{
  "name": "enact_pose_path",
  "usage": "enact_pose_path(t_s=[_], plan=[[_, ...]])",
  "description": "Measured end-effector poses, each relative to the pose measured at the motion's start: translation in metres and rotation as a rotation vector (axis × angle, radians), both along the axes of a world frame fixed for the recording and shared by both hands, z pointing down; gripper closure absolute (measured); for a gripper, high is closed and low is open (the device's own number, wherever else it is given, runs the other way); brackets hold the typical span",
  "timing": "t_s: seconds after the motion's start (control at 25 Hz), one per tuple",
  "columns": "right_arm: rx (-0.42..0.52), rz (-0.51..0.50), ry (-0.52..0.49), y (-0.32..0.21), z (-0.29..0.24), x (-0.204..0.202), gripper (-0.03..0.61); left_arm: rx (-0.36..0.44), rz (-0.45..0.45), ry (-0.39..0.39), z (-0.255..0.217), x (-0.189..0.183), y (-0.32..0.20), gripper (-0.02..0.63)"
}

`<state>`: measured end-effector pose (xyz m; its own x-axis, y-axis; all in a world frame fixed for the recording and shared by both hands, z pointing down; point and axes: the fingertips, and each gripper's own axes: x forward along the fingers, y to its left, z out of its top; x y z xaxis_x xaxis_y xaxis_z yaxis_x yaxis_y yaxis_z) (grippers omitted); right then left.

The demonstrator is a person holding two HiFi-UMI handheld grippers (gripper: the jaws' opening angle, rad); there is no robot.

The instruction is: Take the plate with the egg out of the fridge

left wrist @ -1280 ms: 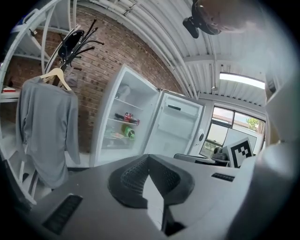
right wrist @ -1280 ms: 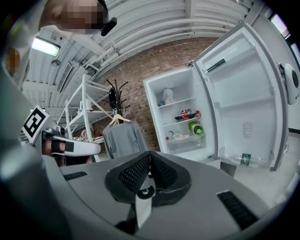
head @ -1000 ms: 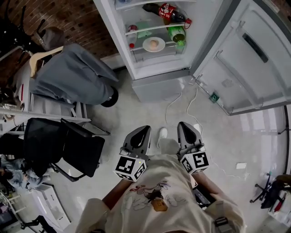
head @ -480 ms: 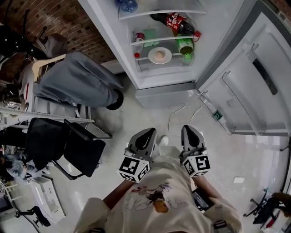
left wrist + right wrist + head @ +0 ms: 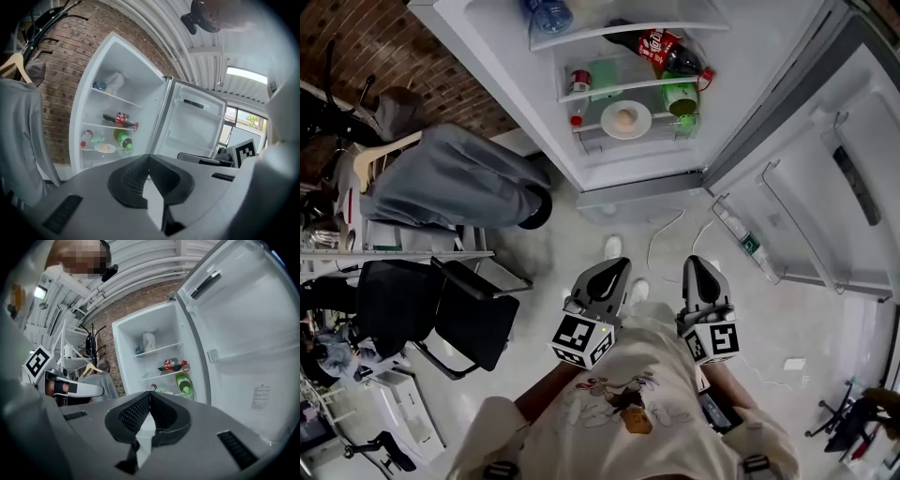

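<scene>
A white plate (image 5: 625,119) with a brownish egg (image 5: 624,118) stands on a middle shelf of the open fridge (image 5: 609,164), between a small red-capped can (image 5: 578,81) and a green bottle (image 5: 681,97). The left gripper view shows the plate (image 5: 105,147) far ahead, above and left of the jaws. My left gripper (image 5: 617,268) and right gripper (image 5: 697,265) are held close to the person's body, well short of the fridge. Both are shut with nothing between their jaws. In the right gripper view the gripper (image 5: 150,393) hides the plate.
The fridge door (image 5: 825,178) stands wide open at the right. A cola bottle (image 5: 661,45) lies on the shelf above the plate. A cable (image 5: 661,239) trails over the floor before the fridge. At the left are a grey garment on a hanger (image 5: 455,178) and a black chair (image 5: 431,314).
The person has stepped closer to the fridge, which now looks larger and sits further left in view. Both grippers stay shut near the body.
</scene>
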<state>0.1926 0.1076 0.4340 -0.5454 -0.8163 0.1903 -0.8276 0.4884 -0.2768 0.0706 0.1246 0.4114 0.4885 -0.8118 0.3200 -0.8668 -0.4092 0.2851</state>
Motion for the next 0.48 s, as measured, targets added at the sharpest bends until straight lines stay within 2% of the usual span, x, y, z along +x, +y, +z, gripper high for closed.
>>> enact_pose_path(t_s=[0.16,0.28,0.48], plan=[[-0.085,-0.013,-0.005,-0.030,0.009,-0.014,0.572,0.012,0.040,-0.002,0.000,-0.005,-0.032,0.604],[-0.112,-0.023,-0.009,-0.052,0.013,-0.027,0.572,0.031,0.069,-0.011,-0.003,-0.015,-0.059,0.604],[-0.200,-0.039,-0.103,-0.093,0.020,-0.053,0.572,0.043,0.192,0.046,-0.004,-0.018,-0.093,0.604]])
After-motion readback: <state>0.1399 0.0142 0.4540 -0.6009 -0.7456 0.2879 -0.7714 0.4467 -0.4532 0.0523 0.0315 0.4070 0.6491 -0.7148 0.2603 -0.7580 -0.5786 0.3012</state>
